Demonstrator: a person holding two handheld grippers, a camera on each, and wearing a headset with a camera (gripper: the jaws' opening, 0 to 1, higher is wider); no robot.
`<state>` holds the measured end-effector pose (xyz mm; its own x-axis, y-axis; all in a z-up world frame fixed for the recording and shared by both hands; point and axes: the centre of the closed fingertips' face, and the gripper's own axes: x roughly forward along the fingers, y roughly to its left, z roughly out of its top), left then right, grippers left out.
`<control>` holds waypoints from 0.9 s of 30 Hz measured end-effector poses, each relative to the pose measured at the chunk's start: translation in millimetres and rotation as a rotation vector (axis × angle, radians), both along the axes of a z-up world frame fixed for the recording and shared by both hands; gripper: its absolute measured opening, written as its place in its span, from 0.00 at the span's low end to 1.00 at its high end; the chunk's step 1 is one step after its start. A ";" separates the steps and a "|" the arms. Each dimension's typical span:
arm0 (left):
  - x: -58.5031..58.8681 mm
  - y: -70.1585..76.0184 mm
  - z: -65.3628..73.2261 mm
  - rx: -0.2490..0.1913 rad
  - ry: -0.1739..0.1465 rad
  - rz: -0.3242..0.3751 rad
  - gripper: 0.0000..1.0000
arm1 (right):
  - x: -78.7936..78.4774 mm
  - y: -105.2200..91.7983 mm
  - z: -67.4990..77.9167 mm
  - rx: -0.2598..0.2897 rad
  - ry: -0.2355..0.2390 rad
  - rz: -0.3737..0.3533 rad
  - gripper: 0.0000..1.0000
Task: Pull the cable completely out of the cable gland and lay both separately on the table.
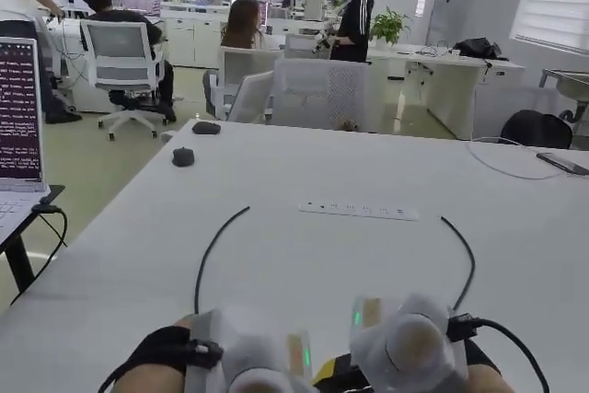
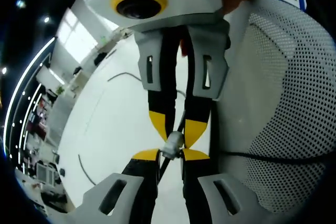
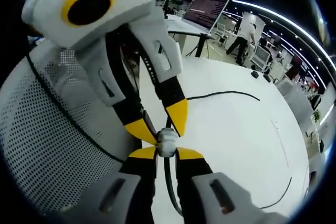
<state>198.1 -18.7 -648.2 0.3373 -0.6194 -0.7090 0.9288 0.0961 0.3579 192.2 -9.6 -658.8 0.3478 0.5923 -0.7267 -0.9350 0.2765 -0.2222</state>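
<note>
One white worktop (image 1: 368,181), head view: flat white power strip (image 1: 359,211), black computer mouse (image 1: 183,156). Left gripper view: left gripper (image 2: 169,155), jaws narrow, pinching a small grey metal cable gland (image 2: 172,143) held clear of the worktop. Right gripper view: right gripper (image 3: 165,153), jaws narrow on the thin black cable (image 3: 168,182) that runs into the gland; opposing tips meet there.

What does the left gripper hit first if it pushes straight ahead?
The cable gland at its tips, then straight behind it the right gripper, which faces it head-on. The gap between them looks tiny.
</note>
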 end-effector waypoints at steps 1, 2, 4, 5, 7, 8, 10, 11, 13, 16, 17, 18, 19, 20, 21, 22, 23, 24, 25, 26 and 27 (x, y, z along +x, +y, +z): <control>0.9 2.3 -0.2 -0.025 0.042 0.040 0.16 | 0.1 1.3 0.4 -0.028 -0.041 0.038 0.11; 1.1 2.8 -0.3 -0.032 0.054 0.051 0.16 | 0.2 1.8 0.3 -0.032 -0.049 0.043 0.11; 2.5 6.4 -2.5 -0.078 0.138 0.128 0.15 | 1.3 3.5 0.1 -0.056 -0.080 0.060 0.11; 2.2 7.7 -4.1 -0.106 0.200 0.164 0.15 | 1.5 4.4 -0.5 -0.090 -0.113 0.090 0.11; 4.0 11.5 -6.1 -0.125 0.235 0.183 0.15 | 2.9 8.0 0.8 -0.138 -0.176 0.133 0.11; 4.0 12.6 -6.4 -0.138 0.260 0.201 0.15 | 2.9 9.2 1.0 -0.158 -0.200 0.153 0.11; 3.1 15.2 -7.6 -0.162 0.309 0.231 0.15 | 2.8 12.2 0.5 -0.203 -0.255 0.204 0.10; 1.7 16.4 -8.9 -0.177 0.346 0.254 0.15 | 1.9 13.4 -0.4 -0.231 -0.281 0.239 0.10; 1.4 17.9 -10.4 -0.182 0.367 0.262 0.15 | 0.5 14.6 -1.2 -0.253 -0.296 0.260 0.10; 0.4 18.4 -12.0 -0.183 0.387 0.272 0.15 | -0.3 15.2 -2.6 -0.283 -0.327 0.301 0.10; -1.0 18.1 -12.6 -0.176 0.386 0.266 0.15 | -0.1 15.1 -2.6 -0.276 -0.318 0.294 0.10; -1.6 18.5 -13.3 -0.153 0.359 0.237 0.15 | -2.0 15.5 -5.6 -0.238 -0.267 0.261 0.11; -2.0 18.4 -14.4 -0.101 0.291 0.175 0.15 | -2.4 15.5 -6.3 -0.218 -0.241 0.240 0.11; -2.0 17.1 -14.1 -0.079 0.247 0.140 0.15 | -2.8 13.9 -8.0 -0.150 -0.143 0.153 0.12; -3.2 15.8 -15.1 -0.059 0.220 0.121 0.15 | -4.1 12.8 -8.9 -0.109 -0.077 0.110 0.13; -3.0 15.1 -16.1 -0.025 0.185 0.103 0.15 | -5.0 12.5 -7.2 -0.055 -0.017 0.089 0.13; -2.1 13.3 -15.1 -0.012 0.151 0.086 0.15 | -5.2 11.6 -5.8 -0.028 0.009 0.078 0.15; 0.2 12.0 -12.2 0.013 0.095 0.057 0.15 | -5.5 8.4 -3.7 0.016 0.059 0.039 0.17; 2.7 11.4 -10.5 0.027 0.057 0.040 0.15 | -4.7 6.8 -1.8 0.049 0.090 0.011 0.19; 5.2 11.6 -7.7 0.051 0.003 0.020 0.15 | -3.1 3.3 1.9 0.095 0.130 -0.038 0.20; 5.8 11.8 -6.5 0.068 -0.026 0.005 0.15 | -1.7 1.3 4.8 0.129 0.159 -0.069 0.20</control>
<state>203.9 -6.9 -654.7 0.3594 -0.5683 -0.7402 0.9186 0.0756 0.3880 190.6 -8.3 -654.0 0.2779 0.6631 -0.6951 -0.9333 0.3577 -0.0319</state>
